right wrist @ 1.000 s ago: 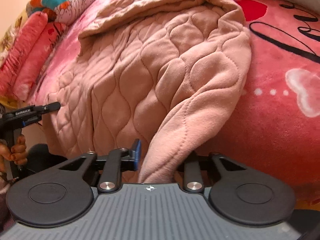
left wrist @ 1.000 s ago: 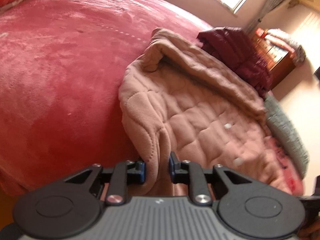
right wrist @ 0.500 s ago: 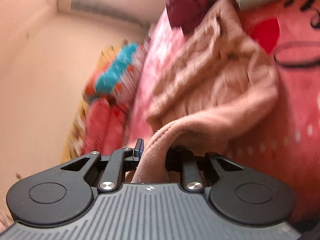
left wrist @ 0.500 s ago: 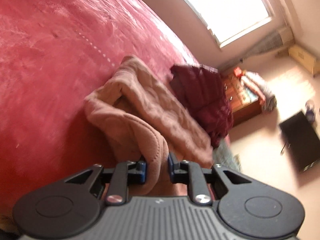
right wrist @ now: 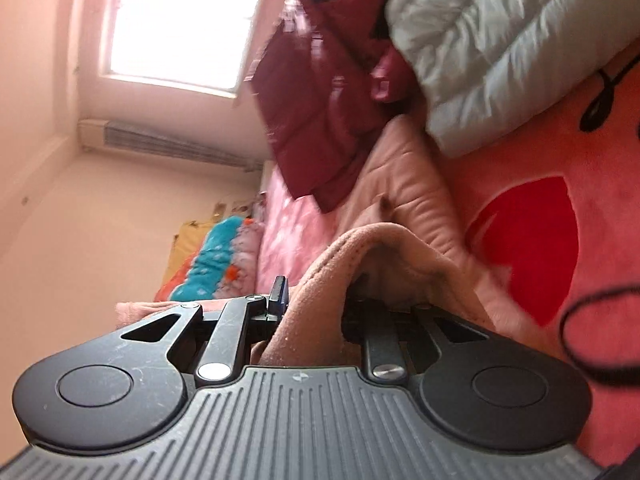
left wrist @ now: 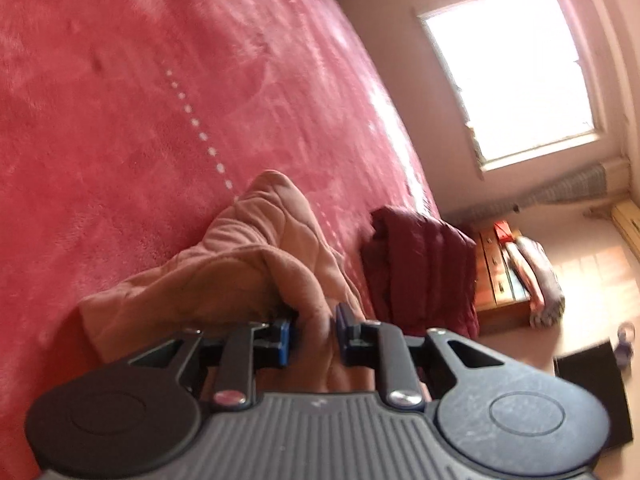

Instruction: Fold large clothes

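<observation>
While both grippers clench the quilted pink jacket (left wrist: pixel 256 264), bare red blanket (left wrist: pixel 120 120) spreads toward 11 o'clock.
Left gripper (left wrist: pixel 311 334) and right gripper (right wrist: pixel 312 304) pinch folds; right far finger hidden; maroon jacket (left wrist: pixel 420 264) at 2 o'clock.

A bed covered by a plush red blanket (left wrist: pixel 120 120) carried three garments: a quilted pink garment (left wrist: pixel 256 264) bunched near its edge, a dark maroon jacket (left wrist: pixel 420 264) just beyond it, and a pale grey puffer jacket (right wrist: pixel 500 40) overlapping the maroon one.

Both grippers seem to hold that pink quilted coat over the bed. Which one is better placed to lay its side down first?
Left, probably: the left gripper faces bare red blanket, while the right gripper faces piled maroon and grey jackets.
</observation>
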Available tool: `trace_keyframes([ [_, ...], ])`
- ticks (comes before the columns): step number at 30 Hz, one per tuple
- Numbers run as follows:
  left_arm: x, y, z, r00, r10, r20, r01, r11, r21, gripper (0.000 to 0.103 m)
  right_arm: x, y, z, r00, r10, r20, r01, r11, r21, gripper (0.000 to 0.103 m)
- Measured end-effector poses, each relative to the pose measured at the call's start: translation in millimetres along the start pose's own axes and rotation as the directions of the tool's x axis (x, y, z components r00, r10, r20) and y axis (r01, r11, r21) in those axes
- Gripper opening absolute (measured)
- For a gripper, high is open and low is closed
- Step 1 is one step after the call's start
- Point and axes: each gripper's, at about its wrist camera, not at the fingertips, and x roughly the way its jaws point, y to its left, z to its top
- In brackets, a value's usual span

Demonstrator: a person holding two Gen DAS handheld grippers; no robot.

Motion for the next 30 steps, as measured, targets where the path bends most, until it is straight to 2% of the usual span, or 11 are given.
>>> trace_keyframes([
  [1, 4, 0, 4, 1.000, -0.002, 0.002, 0.002, 1.000, -0.010, 0.020, 6, -6, 2, 1.000, -0.009, 0.002, 0.009, 1.000, 0.016, 0.025],
  [5, -1, -3, 13, 0.999, -0.027, 0.046, 0.028, 1.000, -0.014, 0.042, 19, -26, 9, 1.000, -0.005, -0.005, 0.005, 0.998, 0.056, 0.030],
  [7, -7, -4, 17, 0.997, -0.018, 0.081, 0.018, 1.000, -0.003, 0.047, 23, -26, 16, 1.000, 0.014, -0.013, -0.014, 0.999, 0.044, 0.047],
  [8, -10, -6, 17, 0.995, -0.014, 0.097, 0.013, 1.000, 0.009, 0.047, 25, -25, 19, 0.999, 0.038, -0.012, -0.038, 0.999, 0.038, 0.063],
  [9, -14, -7, 16, 0.994, -0.010, 0.112, 0.007, 1.000, 0.025, 0.047, 27, -25, 21, 0.998, 0.058, -0.009, -0.057, 0.998, 0.029, 0.072],
  [11, -25, -11, 11, 0.989, -0.004, 0.149, -0.008, 0.997, 0.080, 0.048, 29, -22, 24, 0.996, 0.086, -0.010, -0.086, 0.996, 0.009, 0.084],
  [15, -38, -19, -11, 0.988, -0.004, 0.157, -0.030, 0.976, 0.216, 0.051, 27, -21, 27, 0.990, 0.139, -0.015, -0.139, 0.990, 0.004, 0.098],
  [19, -37, -27, -49, 0.998, 0.026, 0.060, -0.048, 0.908, 0.416, 0.051, 20, -15, 29, 0.986, 0.161, -0.029, -0.162, 0.987, -0.023, 0.099],
  [23, -12, -42, -78, 0.998, 0.046, -0.048, -0.012, 0.829, 0.559, 0.051, 22, -14, 32, 0.977, 0.214, -0.017, -0.214, 0.977, -0.010, 0.103],
  [28, 36, -65, -78, 0.996, 0.055, -0.069, 0.000, 0.784, 0.620, 0.051, 11, -18, 36, 0.958, 0.285, 0.044, -0.287, 0.957, 0.039, 0.103],
  [30, 59, -75, -75, 0.995, 0.073, -0.062, -0.013, 0.741, 0.671, 0.051, 1, -14, 38, 0.946, 0.313, 0.081, -0.315, 0.949, 0.010, 0.103],
])
